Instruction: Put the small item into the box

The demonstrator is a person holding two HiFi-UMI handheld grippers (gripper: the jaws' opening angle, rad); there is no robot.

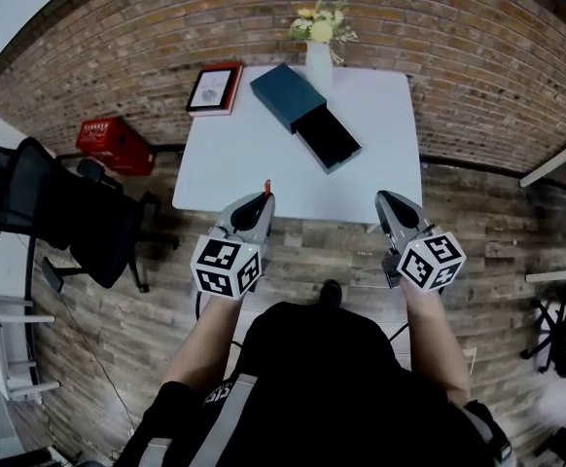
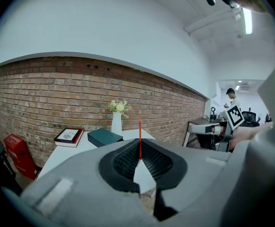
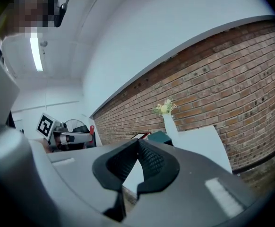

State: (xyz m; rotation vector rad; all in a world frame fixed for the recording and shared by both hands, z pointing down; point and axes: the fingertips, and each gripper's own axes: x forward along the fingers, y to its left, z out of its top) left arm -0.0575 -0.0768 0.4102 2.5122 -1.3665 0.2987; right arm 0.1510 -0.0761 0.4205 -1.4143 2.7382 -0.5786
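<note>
A dark teal box [image 1: 287,94] lies on the white table [image 1: 234,168], its black inner tray [image 1: 330,140] slid out toward me. My left gripper [image 1: 266,198] hangs over the table's near edge, shut on a thin red stick [image 1: 266,184] that points up from its tips. In the left gripper view the red stick [image 2: 140,135] rises from the closed left gripper [image 2: 140,159], with the box [image 2: 104,137] beyond. My right gripper [image 1: 381,198] is shut and empty, also at the near edge. The right gripper [image 3: 138,144] shows closed pads in its own view.
A white vase of flowers [image 1: 319,52] stands at the table's far edge and a red-edged book [image 1: 214,89] at its far left. A red crate [image 1: 115,146] and a black office chair [image 1: 61,212] stand left of the table. A brick wall runs behind.
</note>
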